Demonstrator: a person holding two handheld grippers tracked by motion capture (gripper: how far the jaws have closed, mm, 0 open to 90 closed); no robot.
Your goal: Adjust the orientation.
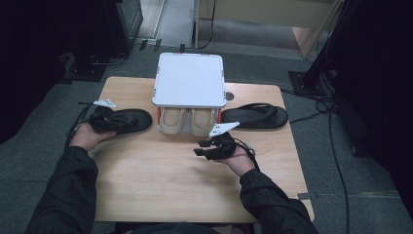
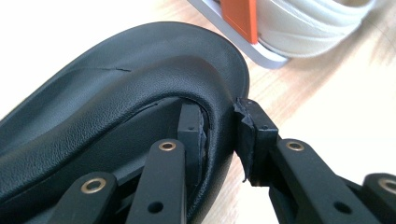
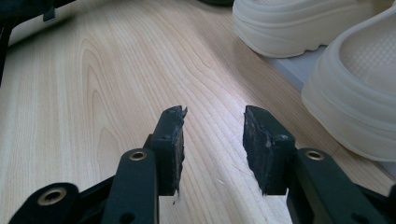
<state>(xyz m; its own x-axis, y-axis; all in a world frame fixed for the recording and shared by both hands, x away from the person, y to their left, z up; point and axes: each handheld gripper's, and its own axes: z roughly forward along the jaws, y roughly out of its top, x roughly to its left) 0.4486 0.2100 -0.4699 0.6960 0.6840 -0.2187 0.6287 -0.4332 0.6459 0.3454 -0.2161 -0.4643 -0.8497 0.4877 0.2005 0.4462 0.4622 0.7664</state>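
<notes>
A black slipper (image 1: 127, 120) lies on the left of the wooden table (image 1: 165, 180). My left gripper (image 1: 99, 120) is shut on its upper: in the left gripper view one jaw sits inside under the black slipper's (image 2: 140, 79) leathery edge and the other presses from outside, left gripper (image 2: 219, 122). My right gripper (image 1: 200, 149) hovers open over bare wood in front of a pair of cream shoes (image 1: 187, 122), nothing between its jaws; right gripper (image 3: 212, 122). A second black slipper (image 1: 255, 116) lies at the right of the shoes.
A white low shelf (image 1: 189, 78) with orange posts (image 2: 240, 16) stands at the table's back middle, the cream shoes (image 3: 359, 88) tucked under it. Cables (image 1: 336, 146) trail on the grey floor at the right. Bare wood spans the table's front half.
</notes>
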